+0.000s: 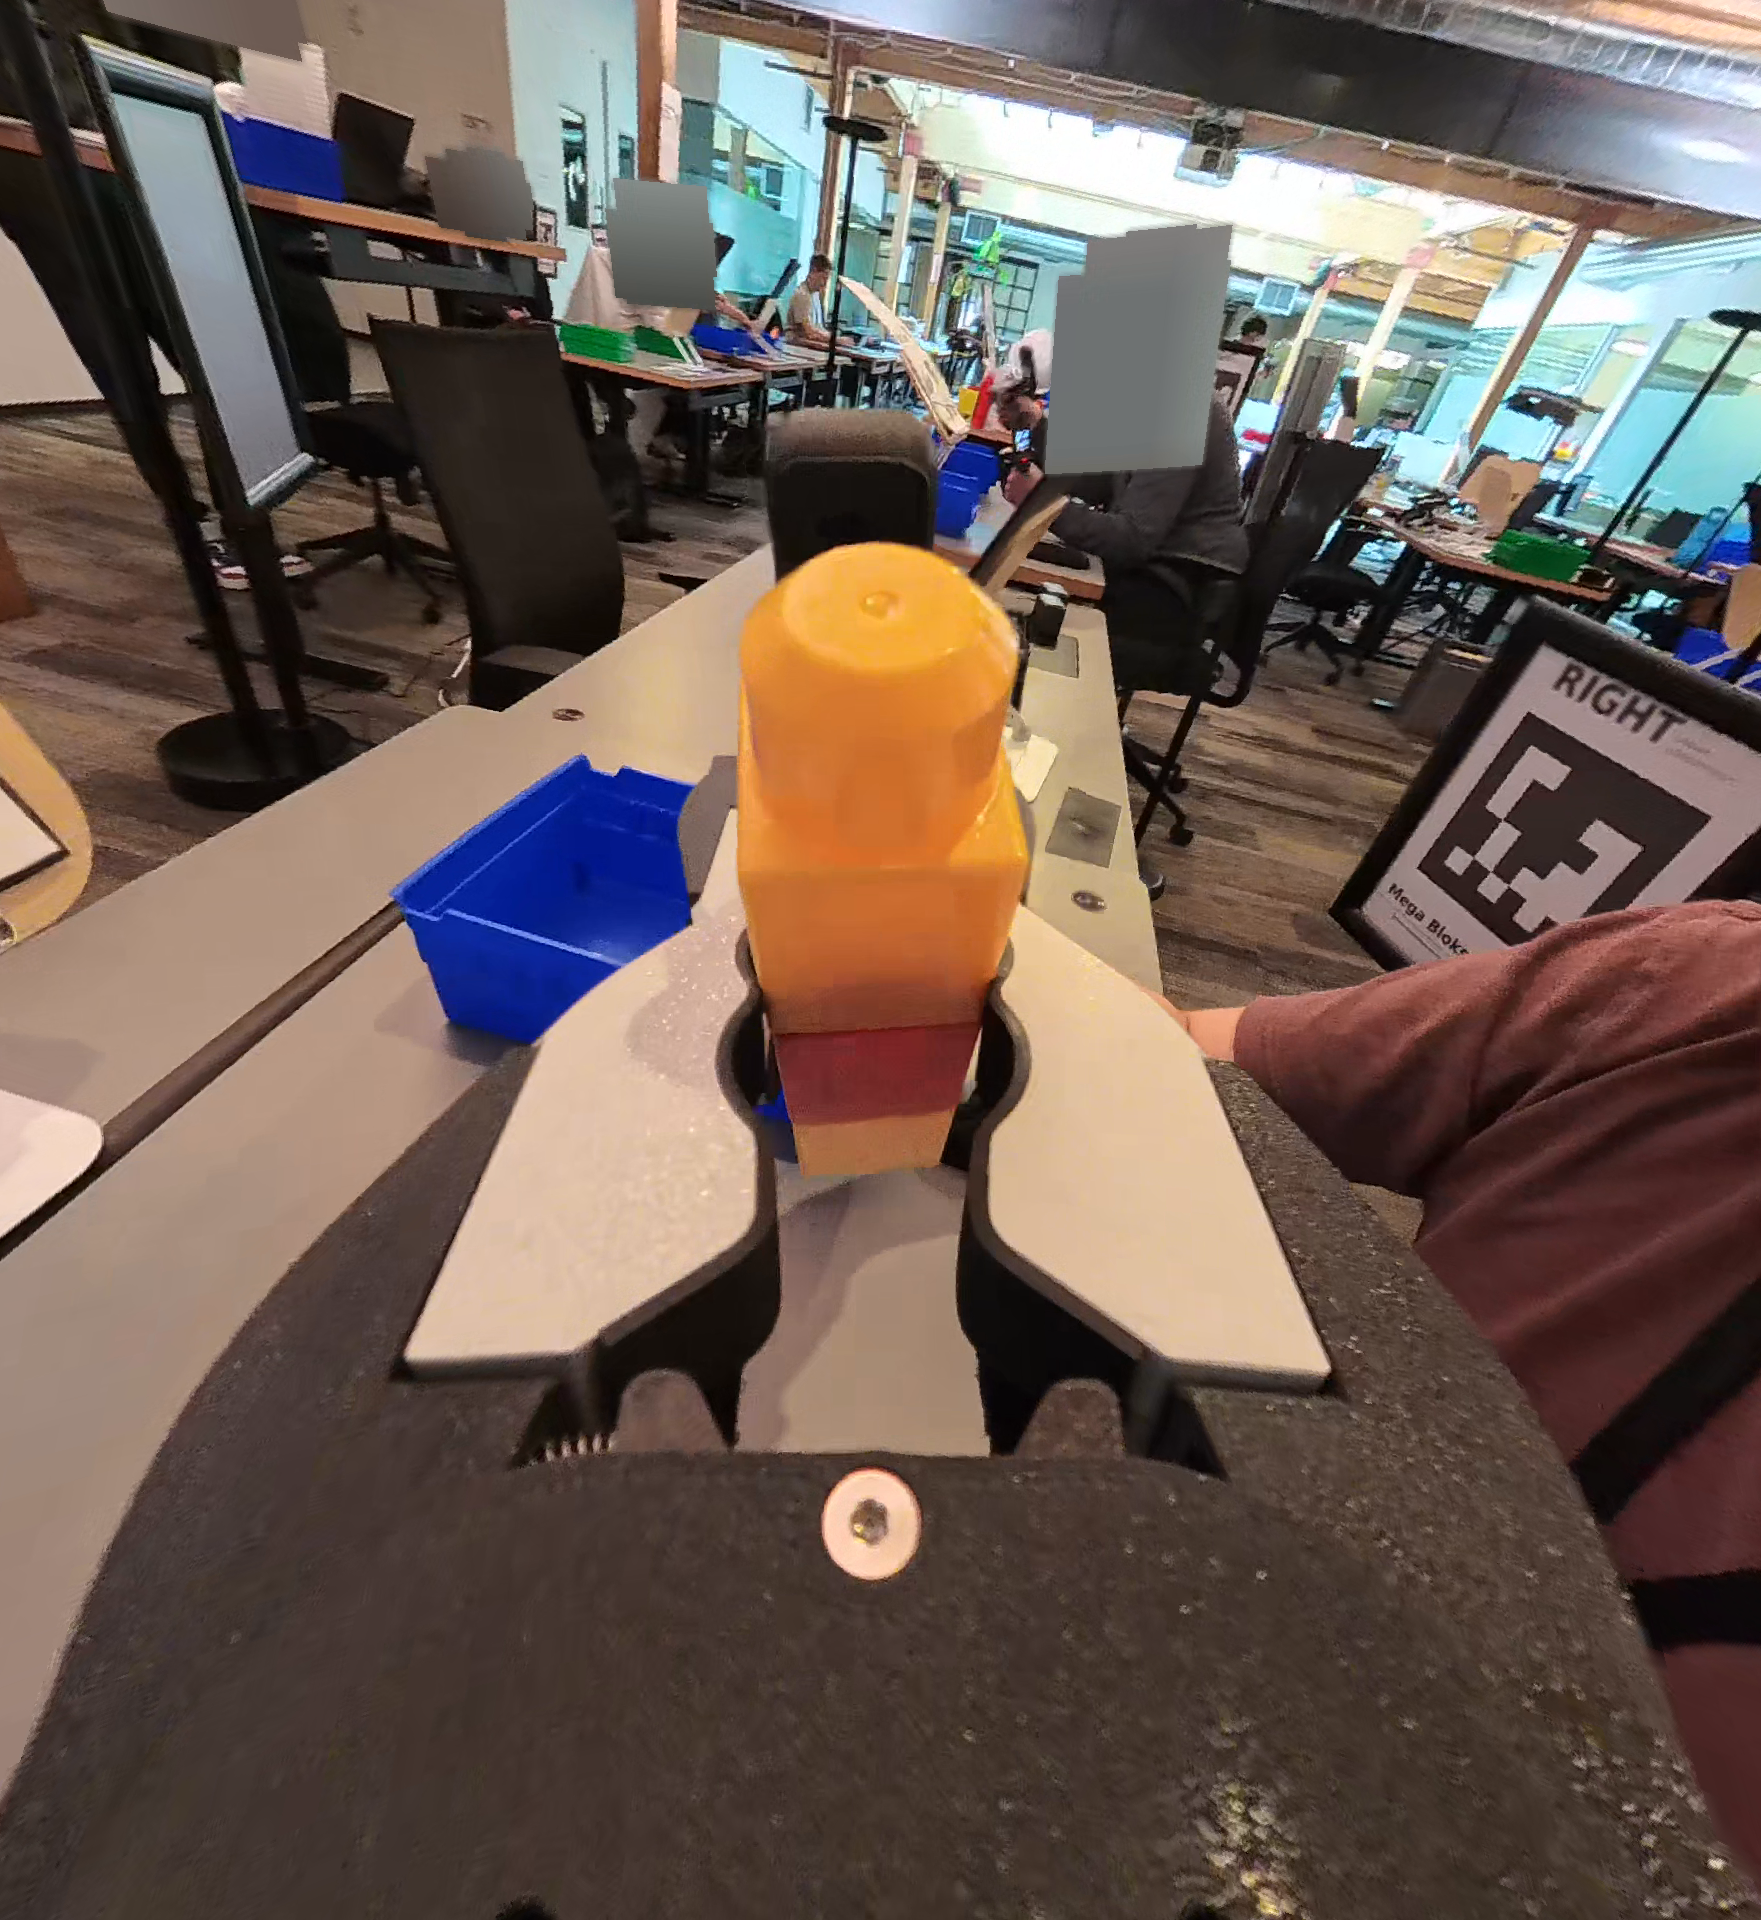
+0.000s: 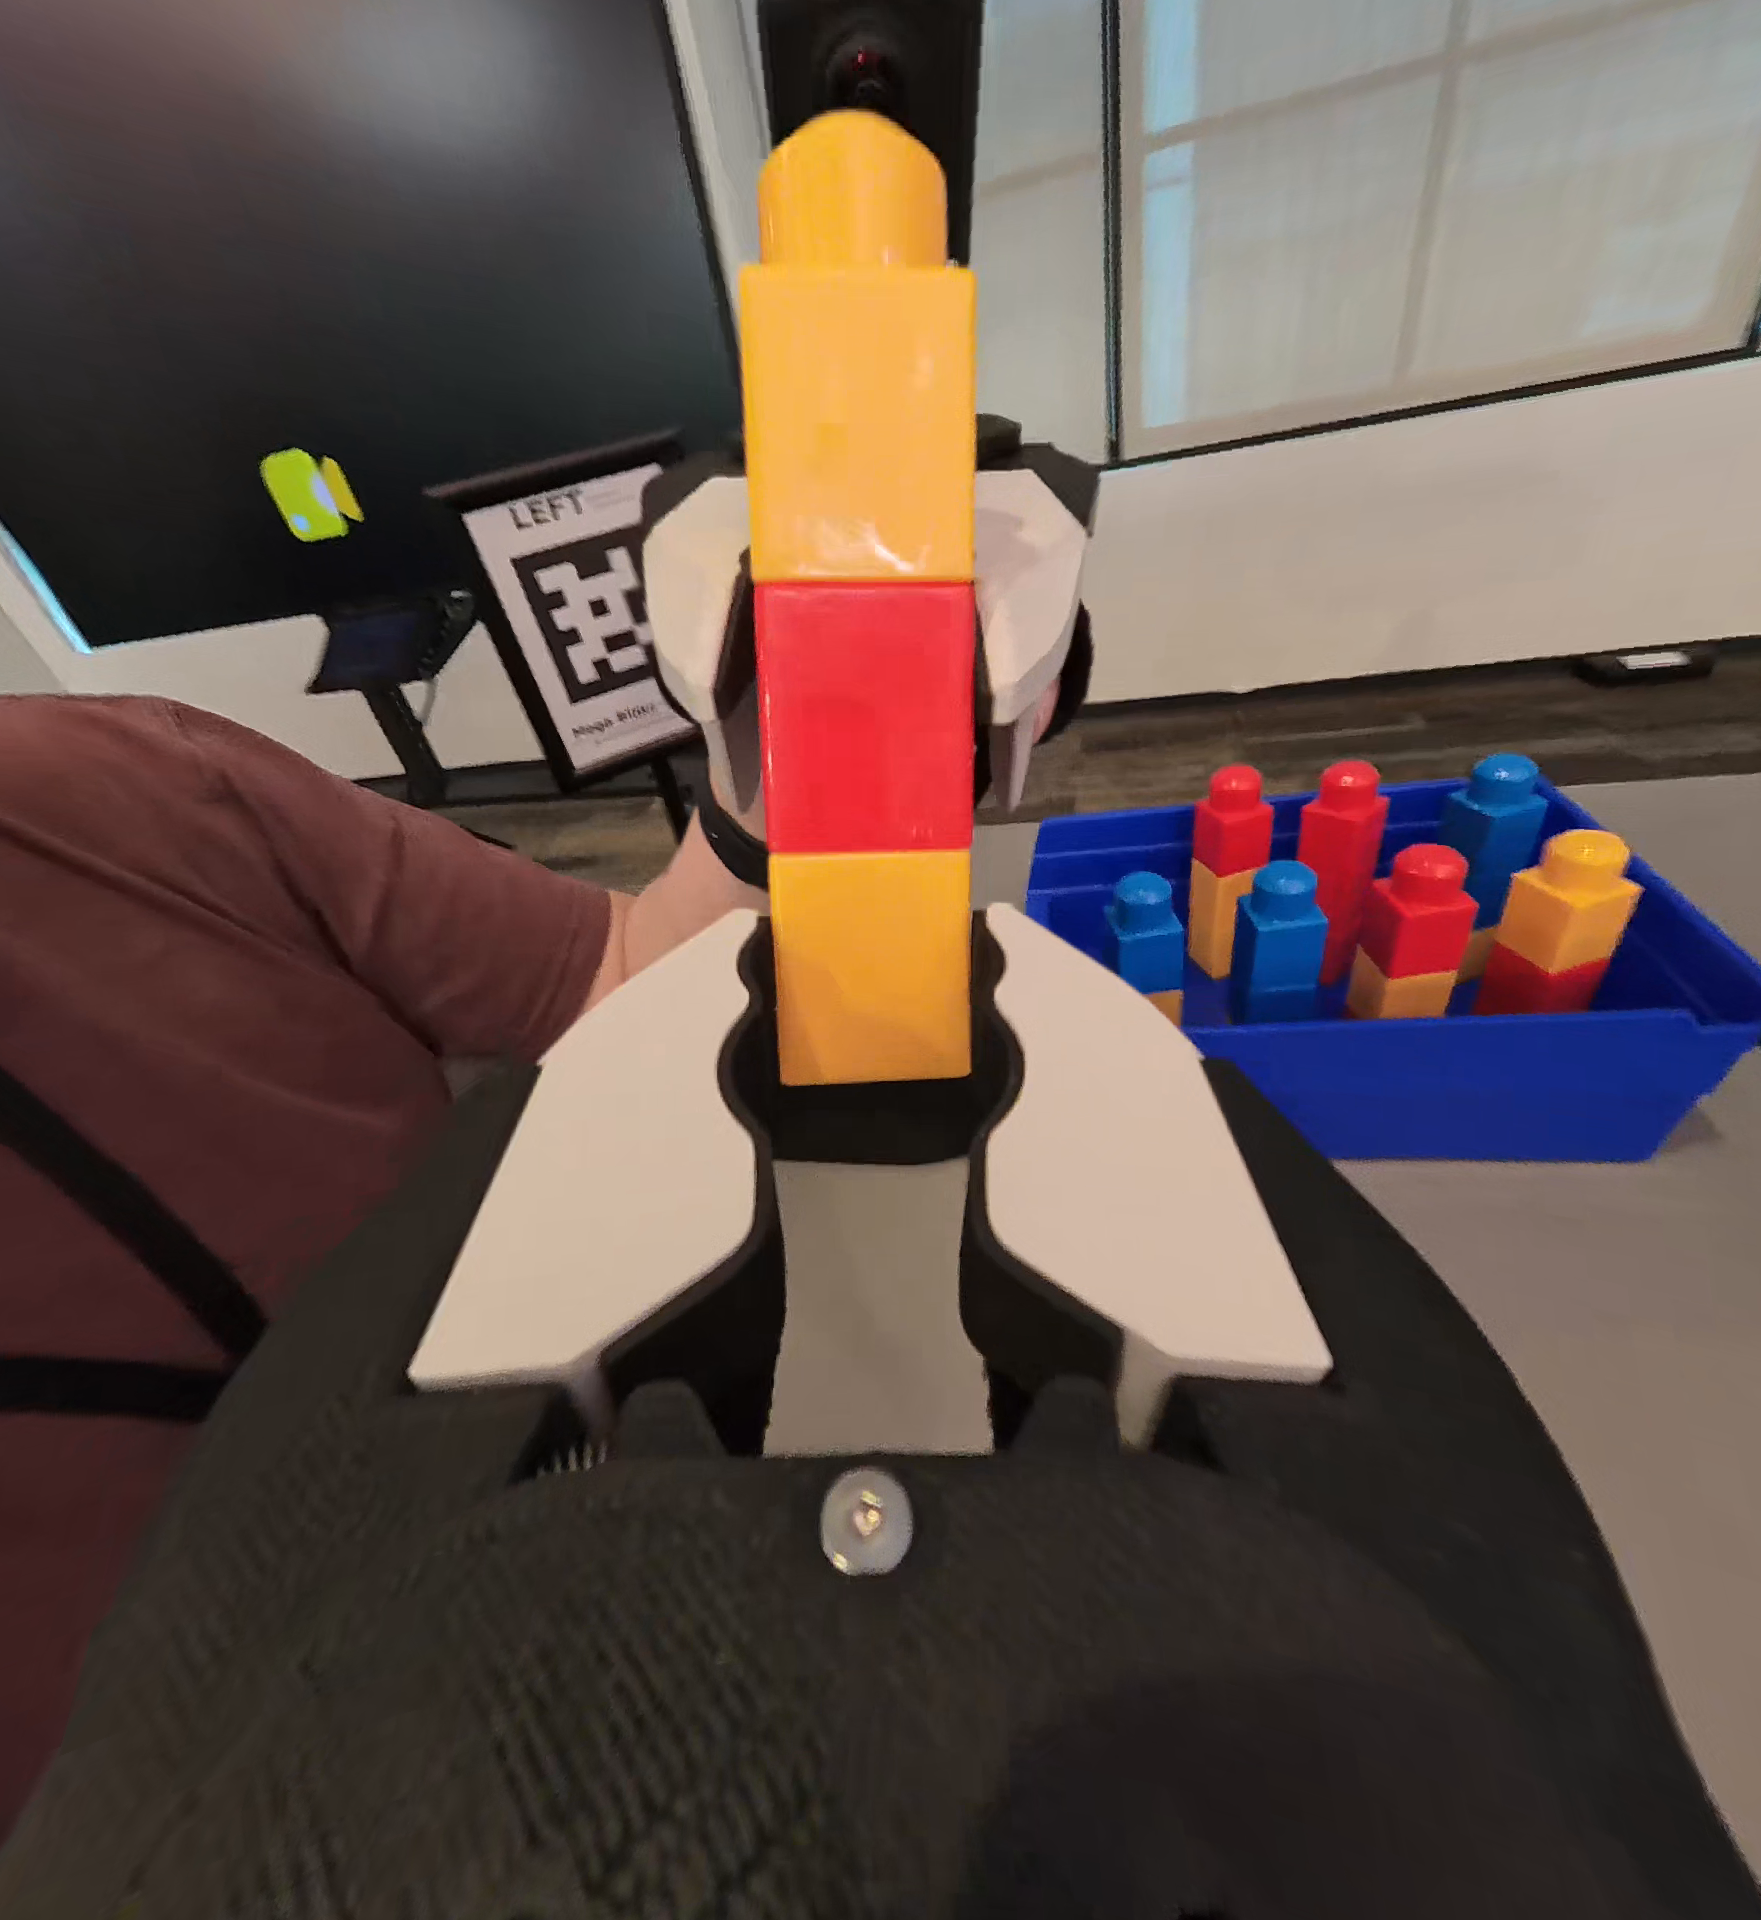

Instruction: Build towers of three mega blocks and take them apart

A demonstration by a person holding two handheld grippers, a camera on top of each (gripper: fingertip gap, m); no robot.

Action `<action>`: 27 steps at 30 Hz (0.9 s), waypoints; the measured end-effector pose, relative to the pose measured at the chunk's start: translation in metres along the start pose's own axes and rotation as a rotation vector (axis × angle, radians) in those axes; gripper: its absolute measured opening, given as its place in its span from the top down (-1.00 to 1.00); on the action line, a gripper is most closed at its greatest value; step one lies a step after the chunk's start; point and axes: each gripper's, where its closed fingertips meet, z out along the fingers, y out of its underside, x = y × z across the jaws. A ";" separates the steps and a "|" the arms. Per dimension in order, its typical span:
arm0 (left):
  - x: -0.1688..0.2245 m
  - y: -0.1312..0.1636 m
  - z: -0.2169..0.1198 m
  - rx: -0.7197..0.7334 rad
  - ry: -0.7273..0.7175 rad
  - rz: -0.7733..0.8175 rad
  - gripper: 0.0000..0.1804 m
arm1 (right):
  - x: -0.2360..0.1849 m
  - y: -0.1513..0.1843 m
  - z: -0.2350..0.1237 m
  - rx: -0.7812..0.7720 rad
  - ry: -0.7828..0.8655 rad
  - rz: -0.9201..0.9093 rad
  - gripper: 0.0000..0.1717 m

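Yellow, red, yellow: the three-block tower (image 2: 863,623) is fully stacked and held in the air between the two tools, above the grey surface (image 2: 1541,1299) rather than standing on it. The right hand-held gripper (image 2: 868,997) has its pale fingers (image 2: 647,1101) narrowed onto the bottom yellow block (image 2: 868,966), both sides pressed against it. The left hand-held gripper (image 2: 860,665), seen from the front in the right wrist view, grips higher up, its fingers closed at the sides of the red middle block (image 2: 863,717) near its seam with the top yellow block (image 2: 855,416); in its own view the same grip shows at that seam (image 1: 874,997), with the studded top block looming close. With one tool on the bottom block and the other on the block above, the likely step is pulling the tower apart, or possibly a last press to seat it; the frames alone cannot settle which. To the far right, a blue bin (image 2: 1478,1091) holds several upright stacks and single blocks in red, blue and yellow (image 2: 1395,925), so much building looks done already. A second blue bin (image 1: 543,914), on the left of the surface in the left wrist view, shows no blocks in its visible part. Remaining work seems to be separating this tower and then dealing with those in the full bin.
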 end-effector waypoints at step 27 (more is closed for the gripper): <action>-0.044 0.009 0.007 0.112 0.013 -0.022 0.55 | 0.041 0.045 -0.021 -0.317 0.237 0.045 0.57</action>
